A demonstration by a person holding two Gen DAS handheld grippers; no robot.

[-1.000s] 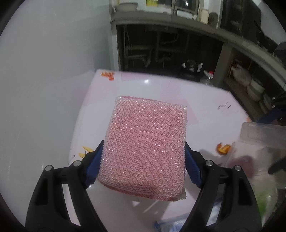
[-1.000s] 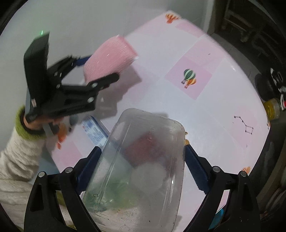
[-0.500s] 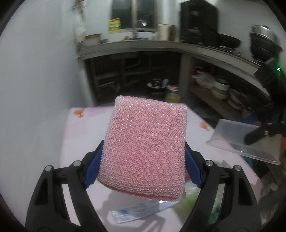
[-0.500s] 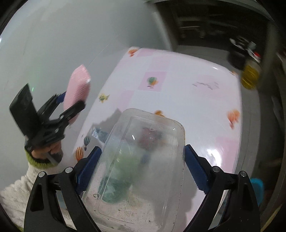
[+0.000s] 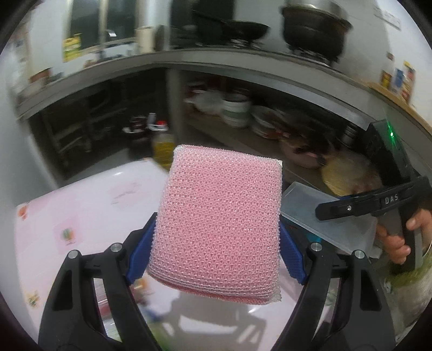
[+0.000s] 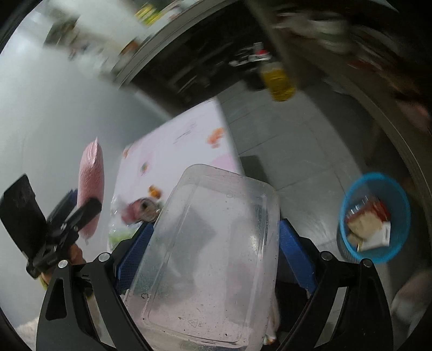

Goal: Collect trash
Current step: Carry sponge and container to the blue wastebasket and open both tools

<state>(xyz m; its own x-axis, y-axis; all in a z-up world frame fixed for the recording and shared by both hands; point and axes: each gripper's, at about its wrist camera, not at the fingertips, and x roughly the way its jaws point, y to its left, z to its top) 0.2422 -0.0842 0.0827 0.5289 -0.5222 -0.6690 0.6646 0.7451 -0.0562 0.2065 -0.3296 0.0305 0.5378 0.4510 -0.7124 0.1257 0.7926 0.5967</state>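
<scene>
Though held flat, tub (image 6: 210, 259) lengthwise fwd

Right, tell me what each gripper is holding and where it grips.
Left gripper clamps the pink sponge by its two side edges. Right gripper clamps the clear plastic container across its long sides.

We are looking at a dim kitchen. A grey concrete counter (image 5: 216, 60) is curving along the far side, with a dark pot (image 5: 314, 25) and a wok (image 5: 237, 27) sitting on top. Bowls and dishes (image 5: 237, 110) are stacking up on the shelf beneath it. A plain pale wall (image 6: 54, 113) is rising at the left, and the grey tiled floor (image 6: 291, 151) is showing to the right of the worktop (image 5: 89, 205), whose pink patterned cover is catching the light. A yellow bottle (image 6: 278, 78) is standing on the floor, far off.
</scene>
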